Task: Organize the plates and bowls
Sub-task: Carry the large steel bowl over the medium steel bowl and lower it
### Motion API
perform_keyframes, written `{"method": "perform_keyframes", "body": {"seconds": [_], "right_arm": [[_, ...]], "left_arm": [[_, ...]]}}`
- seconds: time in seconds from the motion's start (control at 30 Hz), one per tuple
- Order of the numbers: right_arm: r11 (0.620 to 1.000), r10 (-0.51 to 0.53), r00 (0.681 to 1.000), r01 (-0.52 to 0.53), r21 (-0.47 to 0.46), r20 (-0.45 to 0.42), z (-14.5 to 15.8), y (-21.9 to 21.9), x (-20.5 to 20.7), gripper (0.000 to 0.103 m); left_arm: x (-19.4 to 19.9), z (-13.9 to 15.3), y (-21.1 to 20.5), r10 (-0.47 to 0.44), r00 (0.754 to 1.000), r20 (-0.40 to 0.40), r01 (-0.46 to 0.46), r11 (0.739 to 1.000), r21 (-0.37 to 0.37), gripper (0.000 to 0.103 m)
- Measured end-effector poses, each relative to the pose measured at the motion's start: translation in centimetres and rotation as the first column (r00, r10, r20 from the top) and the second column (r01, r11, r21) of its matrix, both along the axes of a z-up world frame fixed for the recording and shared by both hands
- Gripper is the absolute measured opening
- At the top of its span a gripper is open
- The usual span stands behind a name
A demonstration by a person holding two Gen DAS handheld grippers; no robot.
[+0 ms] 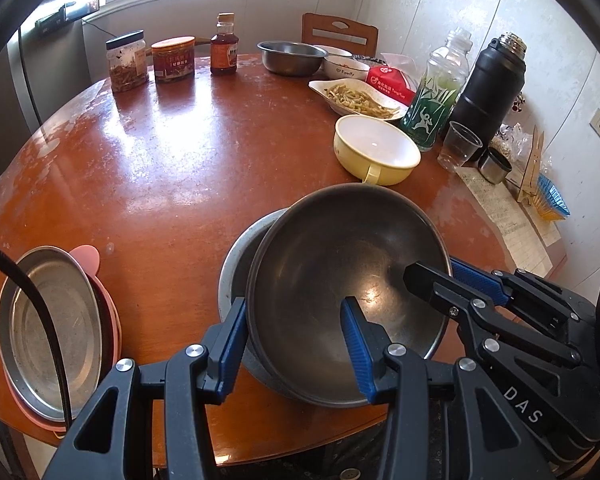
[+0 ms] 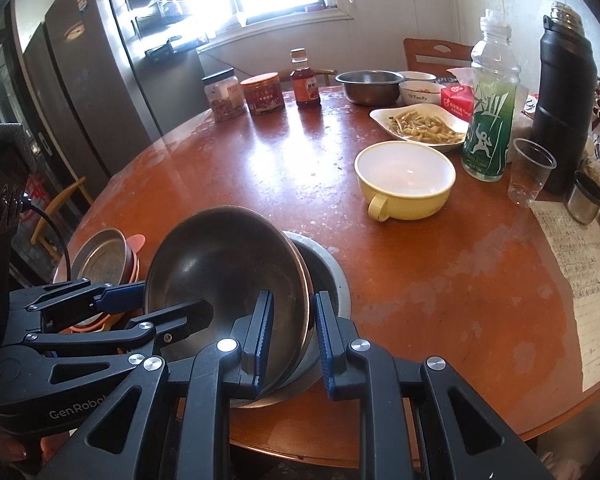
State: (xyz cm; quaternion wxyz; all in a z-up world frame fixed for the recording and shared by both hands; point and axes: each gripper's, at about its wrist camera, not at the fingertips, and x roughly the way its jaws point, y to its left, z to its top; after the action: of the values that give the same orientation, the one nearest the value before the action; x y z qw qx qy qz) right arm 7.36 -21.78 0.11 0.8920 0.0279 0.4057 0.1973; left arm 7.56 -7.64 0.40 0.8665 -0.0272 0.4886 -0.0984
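A worn reddish-brown tabletop (image 1: 160, 168) with pale scuffed patches. A dull grey steel bowl (image 1: 340, 280) sits on it, a yellow cup (image 1: 374, 152) with a white inside, a pink plate (image 1: 112, 320) under a silver dish (image 1: 52, 320), and a black flask (image 1: 488, 80). Each black claw has blue ribbed pads (image 1: 356, 352).

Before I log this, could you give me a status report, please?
Left hand-held gripper and right hand-held gripper clamp dark steel bowl. Bowl tilted into grey basin. Nothing blocking.
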Motion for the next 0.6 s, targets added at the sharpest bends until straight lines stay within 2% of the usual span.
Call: {"method": "perform_keyframes", "body": {"seconds": [0.6], "right_arm": [[1.0,0.007,0.999,-0.008,-0.023,-0.038,-1.3,0.2,1.0,0.023]], "left_arm": [[1.2,-1.3,-0.6,0.0,1.0,-0.03,0.001,1.0,0.025,0.046]]}}
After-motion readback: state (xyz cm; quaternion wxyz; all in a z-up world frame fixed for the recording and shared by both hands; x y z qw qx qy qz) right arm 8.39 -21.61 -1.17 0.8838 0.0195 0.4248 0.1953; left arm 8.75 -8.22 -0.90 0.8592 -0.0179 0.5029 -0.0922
